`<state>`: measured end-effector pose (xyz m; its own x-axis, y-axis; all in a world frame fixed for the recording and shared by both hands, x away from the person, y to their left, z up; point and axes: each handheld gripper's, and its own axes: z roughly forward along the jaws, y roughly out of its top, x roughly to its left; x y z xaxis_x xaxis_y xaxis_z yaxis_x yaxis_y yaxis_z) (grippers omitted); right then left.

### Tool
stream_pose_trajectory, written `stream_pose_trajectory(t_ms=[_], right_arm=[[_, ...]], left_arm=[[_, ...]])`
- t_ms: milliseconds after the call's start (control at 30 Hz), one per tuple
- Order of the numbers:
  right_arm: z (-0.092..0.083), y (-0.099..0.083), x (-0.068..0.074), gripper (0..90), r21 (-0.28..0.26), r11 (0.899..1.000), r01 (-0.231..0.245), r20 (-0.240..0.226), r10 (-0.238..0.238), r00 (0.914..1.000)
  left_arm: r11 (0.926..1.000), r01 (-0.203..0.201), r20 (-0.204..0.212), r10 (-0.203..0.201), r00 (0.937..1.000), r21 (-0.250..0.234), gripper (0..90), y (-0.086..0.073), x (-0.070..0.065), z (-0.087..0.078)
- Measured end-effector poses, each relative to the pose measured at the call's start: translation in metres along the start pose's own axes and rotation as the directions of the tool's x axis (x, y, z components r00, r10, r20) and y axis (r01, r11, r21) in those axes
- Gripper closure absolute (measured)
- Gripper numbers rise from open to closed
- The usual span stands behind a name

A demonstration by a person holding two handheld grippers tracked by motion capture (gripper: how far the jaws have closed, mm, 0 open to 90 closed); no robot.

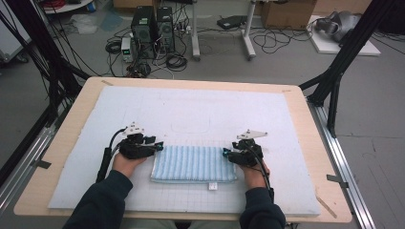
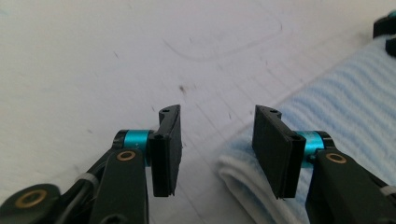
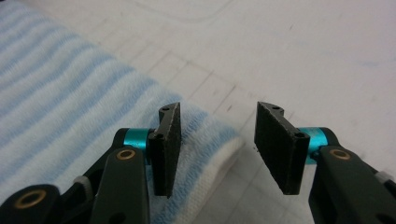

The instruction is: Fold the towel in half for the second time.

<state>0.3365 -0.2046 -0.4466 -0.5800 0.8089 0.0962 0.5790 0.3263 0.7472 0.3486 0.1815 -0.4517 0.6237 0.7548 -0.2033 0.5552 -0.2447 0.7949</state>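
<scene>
While both hands rest at the near side of the table, this is how it stands:

Towel: a folded blue-and-white striped towel (image 1: 193,163) lies flat on the pale gridded mat (image 1: 191,114), toward the mat's near edge, long side running left to right.

Towel tag: a small white label (image 1: 213,186) sticks out from the towel's near edge, right of its middle.

Left tongs: the left tongs (image 1: 159,147) sit at the towel's far left corner. From the left gripper view (image 2: 217,149) the jaws stand partly apart, with bare mat between them; the right-hand jaw in that view hangs over the towel's folded white corner (image 2: 243,182), and nothing is clamped.

Right tongs: the right tongs (image 1: 225,152) sit at the towel's far right corner. From the right gripper view (image 3: 217,149) the jaws stand partly apart; the left-hand one in that view hangs over the towel's striped corner (image 3: 205,140), the other over bare mat, and nothing is clamped.

Mat: it covers most of the wooden table (image 1: 305,124), with the towel well inside its edges.

Beyond the table: computer towers (image 1: 153,31) and loose cables (image 1: 174,59) on the floor, well behind the towel.
</scene>
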Motion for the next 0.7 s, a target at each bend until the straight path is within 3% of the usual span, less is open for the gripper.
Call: stream_pose_trajectory(t_ms=[67,100,167,233,333,500,567,633,700], right_arm=[[0.000,-0.001,-0.001,59.3,-0.002,1.000,-0.018,-0.025,0.018,0.9995],[-0.001,-0.002,-0.001,66.4,-0.004,1.000,-0.015,-0.039,0.015,0.9991],[-0.001,-0.001,0.001,77.7,-0.004,1.000,-0.010,-0.065,0.009,0.9978],[-0.002,0.000,0.002,81.7,-0.014,1.000,0.006,-0.055,-0.007,0.9985],[-0.003,0.003,0.002,82.9,-0.048,0.999,0.023,-0.018,-0.024,0.9996],[0.001,0.011,0.005,82.4,-0.084,0.995,0.059,0.023,-0.057,0.9981],[0.002,0.011,0.006,72.5,-0.089,0.994,0.066,0.041,-0.063,0.9972],[-0.002,0.011,0.006,56.9,-0.106,0.993,0.051,0.056,-0.045,0.9974],[-0.010,0.010,0.004,46.7,-0.138,0.990,0.044,0.066,-0.035,0.9972]], left_arm=[[0.9999,-0.008,0.013,0.008,0.9999,0.006,59.1,0.000,-0.001,0.001],[0.9998,-0.019,0.038,0.019,0.9991,0.003,70.6,-0.001,-0.002,0.001],[0.9990,-0.044,0.024,0.044,0.9988,-0.002,83.7,0.000,-0.005,0.001],[0.9998,-0.017,0.027,0.018,0.9995,-0.010,85.2,0.001,-0.001,0.001],[0.9975,0.015,0.025,-0.014,0.9996,-0.069,85.6,0.004,0.004,0.001],[0.9915,0.021,0.000,-0.021,0.9998,-0.129,85.4,0.008,0.011,0.000],[0.9885,0.018,-0.011,-0.020,0.9997,-0.150,75.4,0.008,0.011,-0.002],[0.9828,0.061,0.006,-0.061,0.9981,-0.174,50.6,0.009,0.014,-0.007],[0.9750,0.058,0.005,-0.058,0.9983,-0.215,42.0,0.009,0.014,-0.013]])
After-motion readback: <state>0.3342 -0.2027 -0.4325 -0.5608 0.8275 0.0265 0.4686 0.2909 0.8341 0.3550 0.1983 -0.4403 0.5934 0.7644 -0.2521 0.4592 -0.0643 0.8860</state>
